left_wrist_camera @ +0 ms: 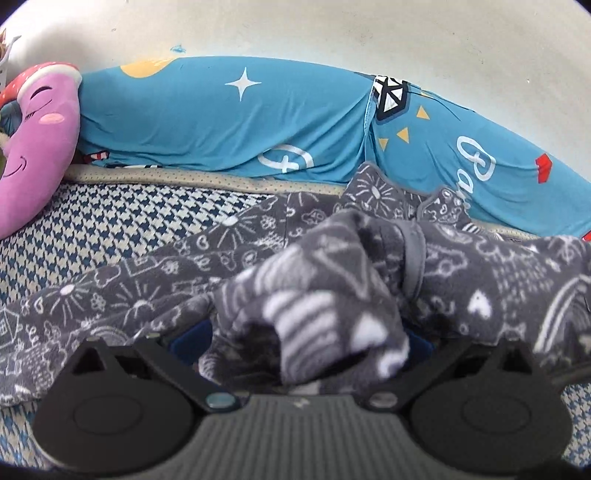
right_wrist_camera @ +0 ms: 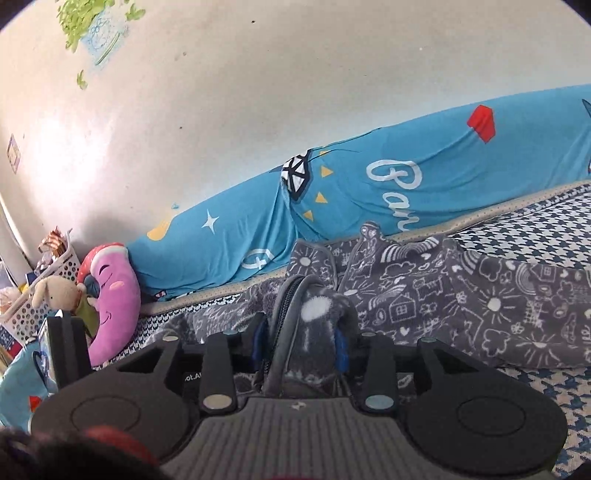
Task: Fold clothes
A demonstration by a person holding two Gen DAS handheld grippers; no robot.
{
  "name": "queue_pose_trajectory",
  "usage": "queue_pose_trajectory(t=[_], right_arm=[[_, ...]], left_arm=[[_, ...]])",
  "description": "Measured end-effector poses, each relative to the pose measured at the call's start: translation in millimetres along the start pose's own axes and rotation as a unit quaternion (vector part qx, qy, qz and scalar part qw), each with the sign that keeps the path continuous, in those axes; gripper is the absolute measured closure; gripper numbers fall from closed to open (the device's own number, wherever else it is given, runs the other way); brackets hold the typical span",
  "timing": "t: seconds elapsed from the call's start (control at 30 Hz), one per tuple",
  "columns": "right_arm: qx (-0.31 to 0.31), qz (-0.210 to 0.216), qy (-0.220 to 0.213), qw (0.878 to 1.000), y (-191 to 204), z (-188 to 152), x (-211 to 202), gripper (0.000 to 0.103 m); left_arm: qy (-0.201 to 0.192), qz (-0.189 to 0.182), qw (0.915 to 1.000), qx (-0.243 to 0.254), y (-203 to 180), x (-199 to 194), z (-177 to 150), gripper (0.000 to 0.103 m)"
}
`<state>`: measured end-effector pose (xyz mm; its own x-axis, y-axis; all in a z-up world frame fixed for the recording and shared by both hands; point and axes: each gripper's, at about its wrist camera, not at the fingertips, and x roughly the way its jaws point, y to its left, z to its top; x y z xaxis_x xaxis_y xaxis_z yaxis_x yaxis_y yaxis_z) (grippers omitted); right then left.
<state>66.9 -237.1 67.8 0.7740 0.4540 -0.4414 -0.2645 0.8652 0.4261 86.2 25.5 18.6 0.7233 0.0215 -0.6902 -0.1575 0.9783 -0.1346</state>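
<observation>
On the far left of the right wrist view a white basket with round holes stands by the wall, and a tan bunny toy sits just in front of it. Next to the bunny leans a pink moon pillow with a sleepy, smiling face, and it rests on the blue and white checked bed cover. Behind the pillow a long blue cloth with a white star and white letters runs along the pale wall. High on that wall, in the right wrist view, there is a green leaf sticker. The gray fleece garment with white doodles of suns, hearts and houses lies spread across the bed, from the left side to the right side. The left gripper has its 2 fingers partly closed around a thick bunch of this garment, lifted near the middle. The right gripper has its 2 blue fingertips pressed close on a fold of the same garment, with a gray trim edge in the pinch. More of the garment lies flat to the right of it.
</observation>
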Motion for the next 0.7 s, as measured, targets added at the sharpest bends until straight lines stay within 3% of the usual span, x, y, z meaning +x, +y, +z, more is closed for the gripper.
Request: queue_pose_trajectory(t=[0.4, 0.6, 0.7], right_arm=[[-0.006, -0.045, -0.028, 0.999, -12, 11, -8, 0.056], [-0.055, -0.037, 0.005, 0.998, -4, 4, 7, 0.056], [-0.082, -0.038, 0.028, 0.995, 3, -4, 18, 0.056]], left_arm=[[0.004, 0.020, 0.9998, 0.002, -21, 30, 26, 0.000], [0.019, 0.035, 0.9990, -0.017, -13, 54, 42, 0.000], [0.024, 0.024, 0.9982, -0.050, -4, 52, 56, 0.000]])
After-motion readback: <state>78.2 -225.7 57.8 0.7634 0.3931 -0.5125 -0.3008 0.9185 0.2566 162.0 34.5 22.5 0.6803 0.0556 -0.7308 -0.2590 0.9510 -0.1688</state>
